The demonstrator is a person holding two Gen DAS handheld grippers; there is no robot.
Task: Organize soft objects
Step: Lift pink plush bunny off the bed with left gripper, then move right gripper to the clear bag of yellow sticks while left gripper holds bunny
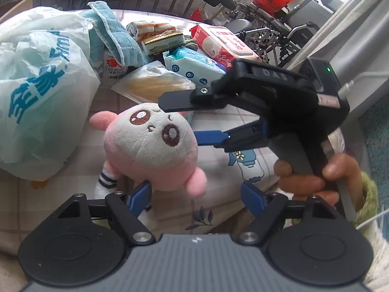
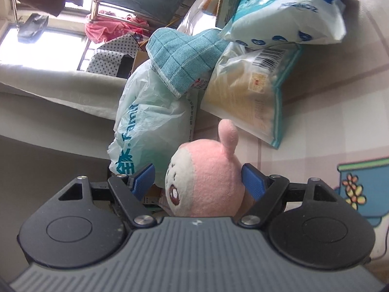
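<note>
One pink plush toy (image 1: 150,146) between right gripper (image 2: 198,181) fingers, spread wide — left gripper (image 1: 197,196) also spread; two wipe packs (image 1: 192,64) behind.

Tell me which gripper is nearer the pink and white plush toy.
Right. The right gripper straddles the pink and white plush toy's head; the left gripper sits open below its body.

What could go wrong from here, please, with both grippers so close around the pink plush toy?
The right gripper brackets the pink plush toy, but only one finger clearly touches it, so the round head might slip out as the jaws shut. The open left gripper sits close to the right one, so they could collide. Lifting the toy may also snag the white plastic bag beside it.
</note>
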